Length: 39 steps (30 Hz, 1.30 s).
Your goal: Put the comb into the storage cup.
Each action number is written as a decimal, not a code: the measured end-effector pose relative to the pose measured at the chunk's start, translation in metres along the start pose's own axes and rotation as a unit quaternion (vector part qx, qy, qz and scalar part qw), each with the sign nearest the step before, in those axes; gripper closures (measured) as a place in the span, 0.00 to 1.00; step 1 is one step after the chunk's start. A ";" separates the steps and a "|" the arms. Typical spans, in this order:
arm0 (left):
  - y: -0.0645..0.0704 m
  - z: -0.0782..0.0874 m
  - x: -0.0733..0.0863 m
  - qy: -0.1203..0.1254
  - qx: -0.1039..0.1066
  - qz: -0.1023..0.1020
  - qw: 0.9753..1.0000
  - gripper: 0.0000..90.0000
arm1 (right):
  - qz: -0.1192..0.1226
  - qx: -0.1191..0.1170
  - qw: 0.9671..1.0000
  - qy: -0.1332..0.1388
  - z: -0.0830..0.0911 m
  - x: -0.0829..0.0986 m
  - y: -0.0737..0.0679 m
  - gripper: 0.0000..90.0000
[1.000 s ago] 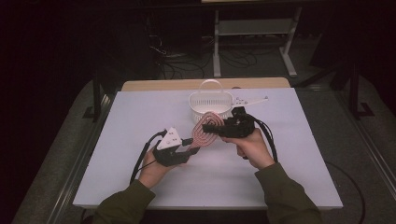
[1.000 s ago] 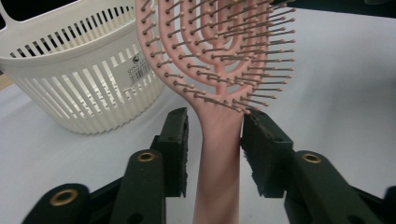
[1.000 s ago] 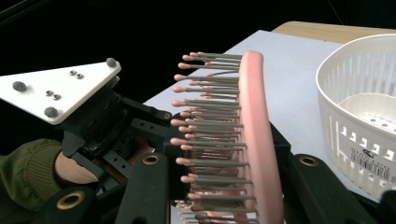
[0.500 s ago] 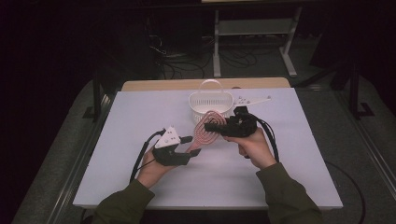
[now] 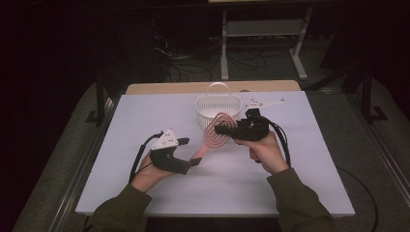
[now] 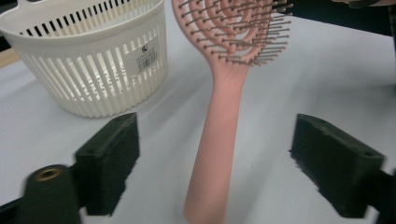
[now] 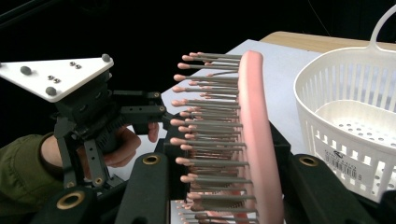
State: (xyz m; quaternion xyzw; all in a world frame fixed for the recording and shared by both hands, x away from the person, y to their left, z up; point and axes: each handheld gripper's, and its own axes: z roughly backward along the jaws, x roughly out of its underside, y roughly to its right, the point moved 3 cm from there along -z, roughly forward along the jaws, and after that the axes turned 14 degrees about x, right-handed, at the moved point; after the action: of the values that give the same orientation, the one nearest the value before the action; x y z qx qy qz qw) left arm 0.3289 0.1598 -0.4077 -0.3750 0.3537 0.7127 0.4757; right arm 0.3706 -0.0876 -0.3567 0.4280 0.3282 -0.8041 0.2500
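- Right tongs (image 5: 223,129) clamp the pink hairbrush (image 5: 216,137) head, held just beside the white basket (image 5: 217,104).
- Left tongs (image 5: 189,152) gape wide around its handle.
- We judge the risk: the bristles flex and the brush slips.

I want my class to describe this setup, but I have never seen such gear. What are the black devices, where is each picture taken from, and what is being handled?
A person sits at a white table with a hand-held tool in each hand; each tool has two black jaws. The high view looks down from above. The other two views come from cameras riding on the tools. The right gripper is shut on the bristled head of a pink hairbrush. The left gripper is open, its jaws on either side of the handle without touching. A white slatted basket stands just beyond the brush.
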 end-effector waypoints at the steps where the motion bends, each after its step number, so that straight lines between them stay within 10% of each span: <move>1: -0.001 0.002 0.001 0.001 0.002 0.000 1.000 0.16 | 0.000 0.001 1.000 0.000 0.000 0.000 0.000 0.70; 11: -0.007 0.027 0.023 -0.009 0.002 0.011 1.000 0.00 | -0.002 0.004 1.000 0.001 0.001 0.000 0.001 0.70; 39: -0.008 0.054 0.066 -0.013 -0.005 0.036 0.999 0.00 | -0.010 0.012 1.000 0.012 0.004 -0.003 0.006 0.70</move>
State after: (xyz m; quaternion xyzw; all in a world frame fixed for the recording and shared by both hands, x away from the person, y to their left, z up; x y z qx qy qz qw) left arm 0.3078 0.2363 -0.4411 -0.3555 0.3572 0.7359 0.4522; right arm 0.3739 -0.0944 -0.3545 0.4374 0.3262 -0.8050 0.2329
